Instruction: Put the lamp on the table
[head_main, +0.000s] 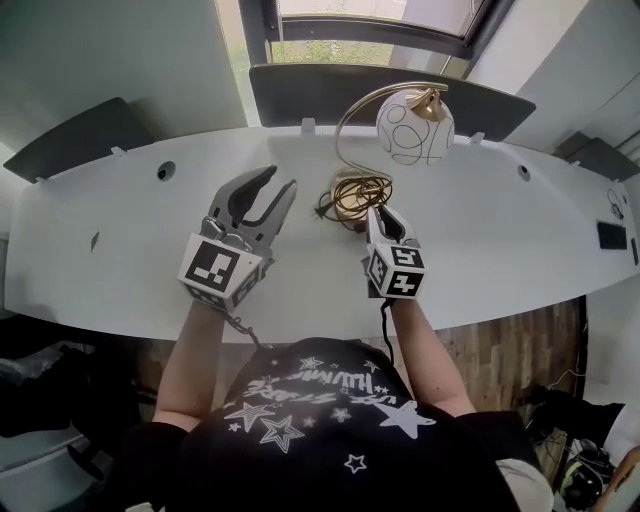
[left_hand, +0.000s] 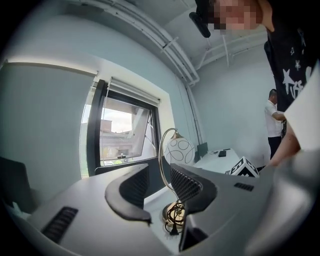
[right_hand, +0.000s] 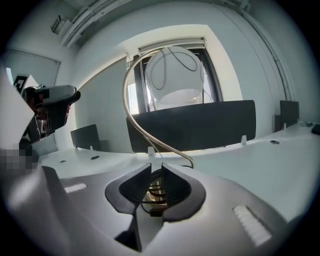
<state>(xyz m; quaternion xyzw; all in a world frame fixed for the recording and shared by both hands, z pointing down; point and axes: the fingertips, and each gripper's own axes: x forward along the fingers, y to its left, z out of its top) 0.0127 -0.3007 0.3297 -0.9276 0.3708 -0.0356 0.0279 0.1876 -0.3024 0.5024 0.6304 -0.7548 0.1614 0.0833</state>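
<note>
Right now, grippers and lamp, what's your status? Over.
Left gripper open, empty. Right gripper jaws nearly together at base of lamp; grip unclear. Lamp upright on white table, cord coiled at base. No obstacle seen.

Long white table (head_main: 500, 235) with a curved front edge, spanning the width of the room; round cable holes (head_main: 165, 171) pierce its top near each end. Dark grey partition panels (head_main: 320, 95) stand along its far edge, one at centre and one toward each end. Behind the centre panel, a dark-framed window (left_hand: 125, 135) admits daylight, with buildings visible beyond. Pale blue-grey walls (left_hand: 45, 115) surround the window, and white pipes (left_hand: 167, 45) run just under the ceiling. Wood-plank floor (head_main: 520, 345) shows below the table's near edge, at right.
</note>
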